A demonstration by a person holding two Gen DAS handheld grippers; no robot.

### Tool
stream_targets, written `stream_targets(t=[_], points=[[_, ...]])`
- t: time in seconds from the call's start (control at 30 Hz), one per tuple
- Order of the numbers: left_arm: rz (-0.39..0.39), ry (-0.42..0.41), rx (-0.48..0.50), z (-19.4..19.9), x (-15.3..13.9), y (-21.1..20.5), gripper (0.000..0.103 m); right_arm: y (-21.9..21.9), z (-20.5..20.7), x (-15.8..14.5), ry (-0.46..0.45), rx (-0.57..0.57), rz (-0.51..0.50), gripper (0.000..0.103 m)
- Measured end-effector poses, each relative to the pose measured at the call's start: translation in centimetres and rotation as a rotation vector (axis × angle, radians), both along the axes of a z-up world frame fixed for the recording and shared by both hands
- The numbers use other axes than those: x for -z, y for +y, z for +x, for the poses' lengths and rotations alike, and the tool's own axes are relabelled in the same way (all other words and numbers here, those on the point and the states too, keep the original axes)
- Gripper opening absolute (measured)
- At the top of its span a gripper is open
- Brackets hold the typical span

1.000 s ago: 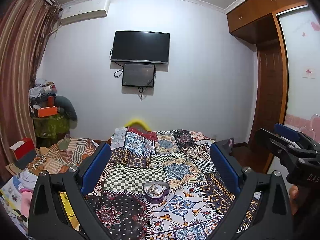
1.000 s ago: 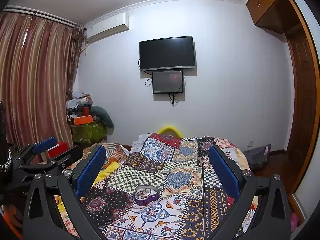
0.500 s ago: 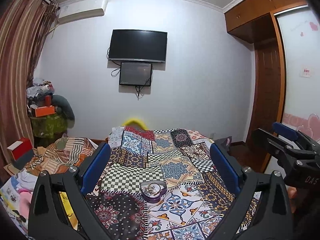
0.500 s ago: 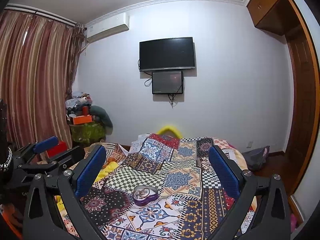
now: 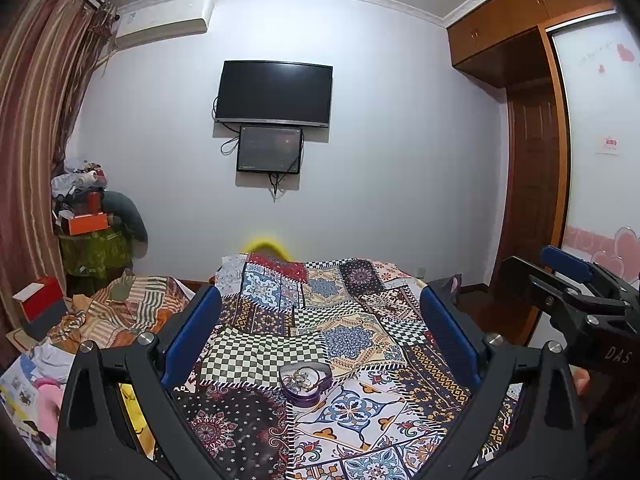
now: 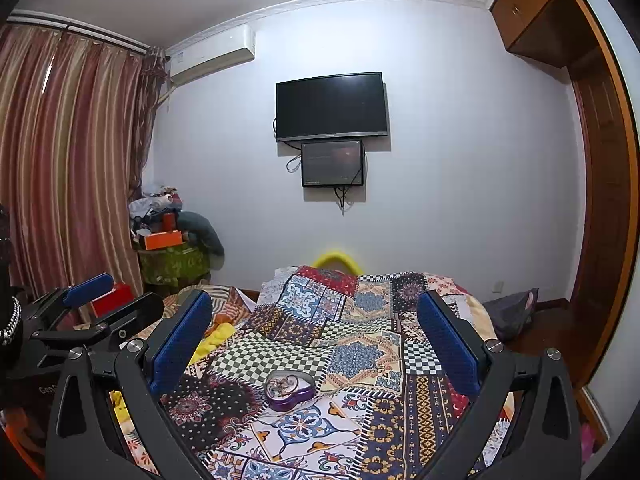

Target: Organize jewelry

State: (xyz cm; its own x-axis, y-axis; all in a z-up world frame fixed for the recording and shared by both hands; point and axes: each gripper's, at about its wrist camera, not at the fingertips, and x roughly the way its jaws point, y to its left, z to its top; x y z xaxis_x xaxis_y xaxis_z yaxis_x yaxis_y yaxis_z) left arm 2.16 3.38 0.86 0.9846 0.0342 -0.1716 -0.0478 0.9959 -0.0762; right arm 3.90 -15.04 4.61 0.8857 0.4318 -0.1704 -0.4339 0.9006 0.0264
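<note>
— Left tongs (image 5: 320, 336)?
— Spread wide apart, empty, hovering above the bed (image 5: 360, 320).
— Right tongs (image 6: 316, 340)?
— Likewise parted, gripping nothing.
— Jewelry?
— Tangled inside the purple heart-shaped tin (image 5: 306, 384), sitting on the patchwork quilt (image 5: 352, 344), framed between both pairs of blue pads (image 5: 192, 336), well clear of them.

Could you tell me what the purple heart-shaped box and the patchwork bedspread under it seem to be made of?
Purple heart-shaped box: probably tin or lacquered metal, judging by its thin, shiny wall; plastic is possible. Patchwork bedspread: printed woven cloth, matte, lying in soft folds.
</note>
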Motion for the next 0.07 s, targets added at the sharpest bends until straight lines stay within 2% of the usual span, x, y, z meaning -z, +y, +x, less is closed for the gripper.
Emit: stream_targets(t=[0.07], points=[[0.0, 0.004, 0.0, 0.11, 0.05, 0.01, 0.1, -0.13, 0.08, 0.03, 0.003, 0.001, 0.002, 0.102]])
